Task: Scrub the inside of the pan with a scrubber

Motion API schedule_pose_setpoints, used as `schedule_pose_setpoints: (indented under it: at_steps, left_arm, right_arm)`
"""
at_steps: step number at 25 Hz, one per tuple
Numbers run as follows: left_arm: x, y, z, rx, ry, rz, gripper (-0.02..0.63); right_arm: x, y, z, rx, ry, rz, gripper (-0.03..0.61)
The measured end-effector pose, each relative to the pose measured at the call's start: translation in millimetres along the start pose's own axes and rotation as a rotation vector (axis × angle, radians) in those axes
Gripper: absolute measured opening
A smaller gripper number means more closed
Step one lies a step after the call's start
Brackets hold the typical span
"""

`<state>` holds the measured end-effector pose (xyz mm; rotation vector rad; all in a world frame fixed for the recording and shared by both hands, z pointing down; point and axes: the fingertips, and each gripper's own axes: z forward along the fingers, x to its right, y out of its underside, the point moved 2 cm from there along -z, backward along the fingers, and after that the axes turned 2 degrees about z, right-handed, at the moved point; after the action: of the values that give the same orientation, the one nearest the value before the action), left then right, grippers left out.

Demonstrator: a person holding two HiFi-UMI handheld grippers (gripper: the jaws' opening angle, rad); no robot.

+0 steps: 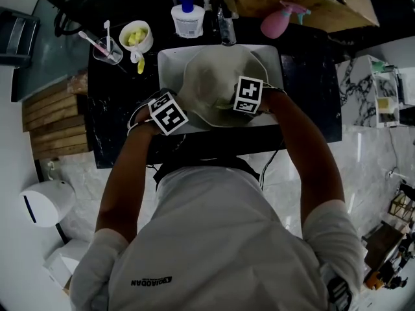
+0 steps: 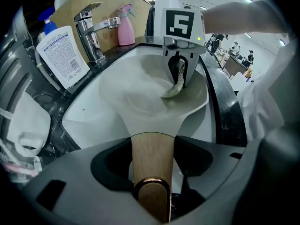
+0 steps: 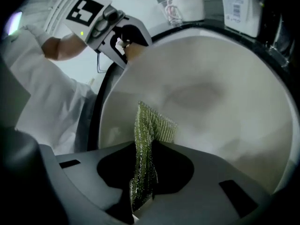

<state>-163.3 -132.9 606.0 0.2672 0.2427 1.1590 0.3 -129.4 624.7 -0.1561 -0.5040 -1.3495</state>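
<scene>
**Pan in sink, scrubber on its inner wall**

Left gripper view, nearest first: the left gripper (image 2: pixel 152 168) has its jaws closed tight on the pan's wooden handle (image 2: pixel 152 151). The handle runs between the jaws, with a metal loop at its near end. Beyond the handle the pan (image 2: pixel 136 95) opens out, pale inside, and sits in the white sink (image 2: pixel 79 118). Only this view shows the right gripper (image 2: pixel 179 74) from the front, tip down inside the pan, with the scrubber (image 2: pixel 174 89) trailing onto the pan's inner surface. A tap (image 2: pixel 91 32), a white bottle (image 2: pixel 61 48) and a pink spray bottle (image 2: pixel 125 27) stand behind the sink.

Right gripper view: the jaws are clamped on a green mesh scrubber. It is a folded sheet pinched low between them, and its free top edge lies against the pan's inside. This view alone shows the mesh texture and the grip. At the far rim the left gripper is seen on the handle.

Head view: neither pair of jaws shows, only the marker cubes and forearms over the pan. The left cube is at the sink's near left corner and the right cube is over the pan's right side. Only this view shows the dark counter (image 1: pixel 311 96) around the sink. At far left on the counter stand a bowl (image 1: pixel 136 36) of yellow pieces and a glass (image 1: pixel 107 49) with a toothbrush.
</scene>
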Motion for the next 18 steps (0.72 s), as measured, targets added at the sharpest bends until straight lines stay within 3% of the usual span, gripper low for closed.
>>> schedule_pose_setpoints:
  at_steps: [3, 10, 18]
  left_arm:
    - [-0.3, -0.3, -0.8, 0.0, 0.0, -0.003, 0.278]
    - [0.5, -0.3, -9.3, 0.025, -0.03, 0.022, 0.278]
    - [0.7, -5.2, -60.0, 0.137, -0.122, 0.068, 0.276]
  right_arm:
    - [-0.5, -9.5, -16.4, 0.115, 0.058, 0.056, 0.091]
    - [-17.1, -26.6, -52.7, 0.352, 0.337, 0.134, 0.089]
    - [-57.4, -35.8, -100.5, 0.726, 0.541, 0.411, 0.091]
